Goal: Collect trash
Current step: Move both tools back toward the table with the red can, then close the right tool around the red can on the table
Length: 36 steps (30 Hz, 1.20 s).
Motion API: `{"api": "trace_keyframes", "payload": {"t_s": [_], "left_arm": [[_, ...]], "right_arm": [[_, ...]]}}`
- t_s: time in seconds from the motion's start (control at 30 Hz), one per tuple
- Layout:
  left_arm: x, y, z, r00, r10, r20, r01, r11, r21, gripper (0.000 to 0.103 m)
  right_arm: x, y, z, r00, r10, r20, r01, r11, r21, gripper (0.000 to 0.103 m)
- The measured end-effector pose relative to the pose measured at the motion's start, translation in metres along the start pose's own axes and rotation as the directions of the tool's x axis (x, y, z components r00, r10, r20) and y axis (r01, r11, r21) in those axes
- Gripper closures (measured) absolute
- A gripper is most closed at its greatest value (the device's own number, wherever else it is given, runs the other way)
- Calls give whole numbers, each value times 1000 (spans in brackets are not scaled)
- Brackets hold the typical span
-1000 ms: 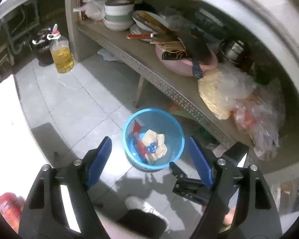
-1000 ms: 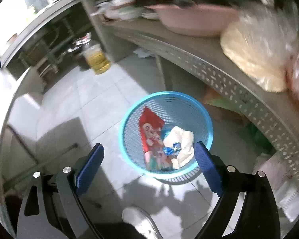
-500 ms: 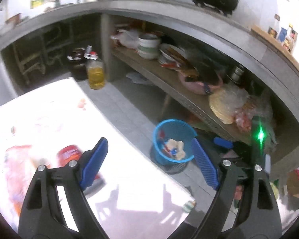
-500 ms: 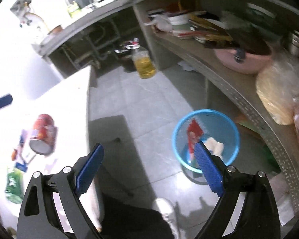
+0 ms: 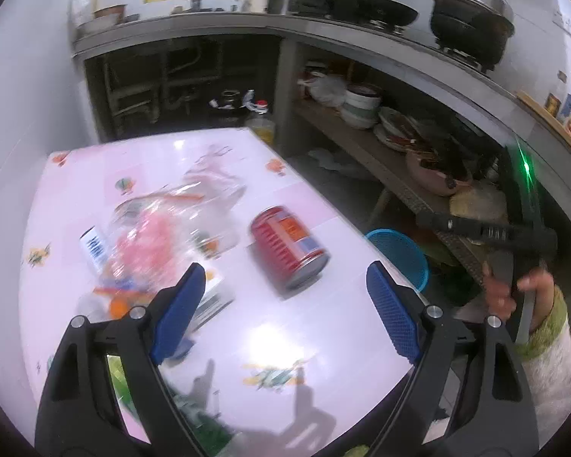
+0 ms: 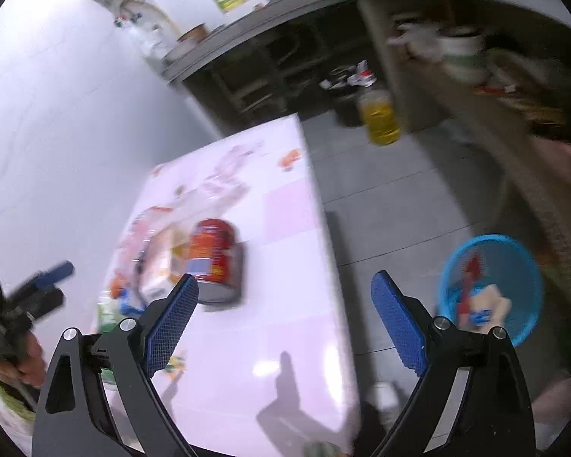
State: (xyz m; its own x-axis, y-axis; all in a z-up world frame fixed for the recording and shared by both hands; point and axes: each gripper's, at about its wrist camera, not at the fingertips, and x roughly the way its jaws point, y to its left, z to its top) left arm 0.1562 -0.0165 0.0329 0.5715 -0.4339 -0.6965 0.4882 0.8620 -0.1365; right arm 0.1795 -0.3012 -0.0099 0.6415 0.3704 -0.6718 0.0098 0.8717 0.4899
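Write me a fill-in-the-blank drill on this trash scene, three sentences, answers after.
1. The red can lies on its ____ on the table.
2. The blue basket stands on the ____, beside the table.
3. Between the left gripper's fingers there is ____; they stand wide apart.

Missing words: side; floor; nothing
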Motion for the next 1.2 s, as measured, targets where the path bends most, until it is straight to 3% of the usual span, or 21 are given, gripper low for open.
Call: {"api": "trace_keyframes", "payload": {"t_s": [0.13, 0.3, 0.43, 0.57, 0.73, 0.87, 1.03, 1.2], "left_arm": [[-2, 24, -13, 1000, 3, -2, -3, 999, -50, 21], [-1, 47, -26, 1000, -9, -7, 8, 996, -85, 21], [-4, 57, -38, 1000, -12, -14, 11, 997, -79, 21], [-7, 66, -45, 1000, -8, -16, 7, 996, -85, 21], [-10, 76, -52, 1000, -12, -23, 10, 995, -103, 21], [-10, 83, -58, 999, -11, -32, 7, 993, -116, 21], [-14, 92, -64, 1000, -2, -17, -1, 988, -152, 21], [-20, 103, -67, 1000, 16, 5, -15, 982, -190, 21]], "right_arm": [[36, 17, 14, 995, 59, -85, -59, 998, 5, 14], [93, 31, 40, 973, 133, -191, -125, 991, 52, 14], [135, 39, 54, 951, 129, -280, -115, 991, 68, 14], [175, 50, 59, 918, 74, -390, -70, 997, 24, 14], [194, 59, 52, 881, 38, -471, -64, 997, -39, 14], [197, 64, 52, 878, 31, -478, -69, 996, -64, 14], [195, 69, 49, 877, 18, -480, -72, 993, -94, 34], [180, 81, 46, 913, -7, -409, -57, 988, -144, 38]]}}
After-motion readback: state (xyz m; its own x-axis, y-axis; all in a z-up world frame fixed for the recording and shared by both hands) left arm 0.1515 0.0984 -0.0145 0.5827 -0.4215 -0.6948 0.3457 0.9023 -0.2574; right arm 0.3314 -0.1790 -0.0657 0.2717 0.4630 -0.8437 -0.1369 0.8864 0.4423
